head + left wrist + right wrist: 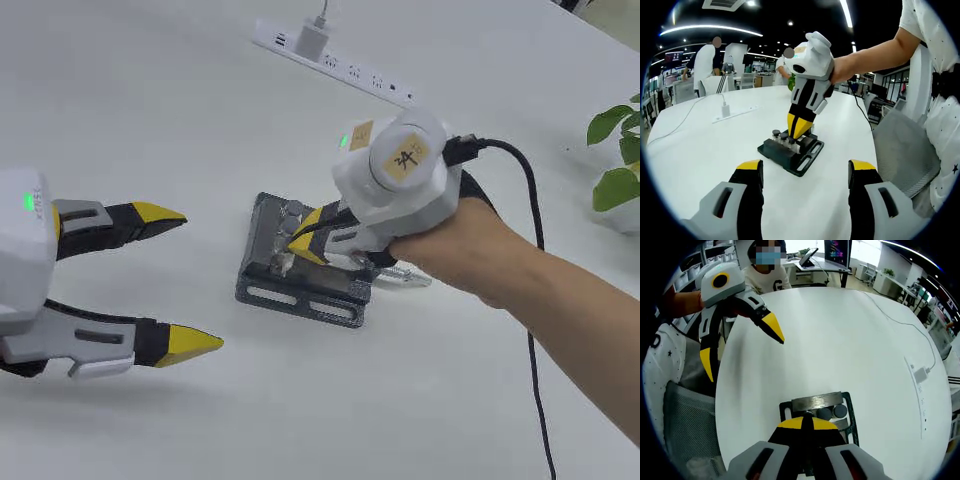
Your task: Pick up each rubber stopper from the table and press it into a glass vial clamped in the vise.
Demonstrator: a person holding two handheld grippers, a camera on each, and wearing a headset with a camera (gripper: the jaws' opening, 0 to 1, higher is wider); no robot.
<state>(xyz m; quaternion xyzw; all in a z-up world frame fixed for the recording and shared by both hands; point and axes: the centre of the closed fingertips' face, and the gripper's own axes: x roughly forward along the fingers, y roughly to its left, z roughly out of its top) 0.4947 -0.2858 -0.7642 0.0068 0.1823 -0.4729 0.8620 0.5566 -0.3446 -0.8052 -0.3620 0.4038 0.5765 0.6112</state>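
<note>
At head-view centre, the right gripper point(303, 247), jaws pressed together, is pointing down onto the vials point(782, 137) in the vise point(300, 298), while the wide-open left gripper point(202, 280) is hanging well apart at left.

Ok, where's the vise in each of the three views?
Head view: vise at centre, under the shut right claw.
Left gripper view: vise at centre, beyond that view's own open jaws, right claw on top of it.
Right gripper view: vise at low centre, just past the claw tips.
Shared landmark: white power strip on the table.
</note>
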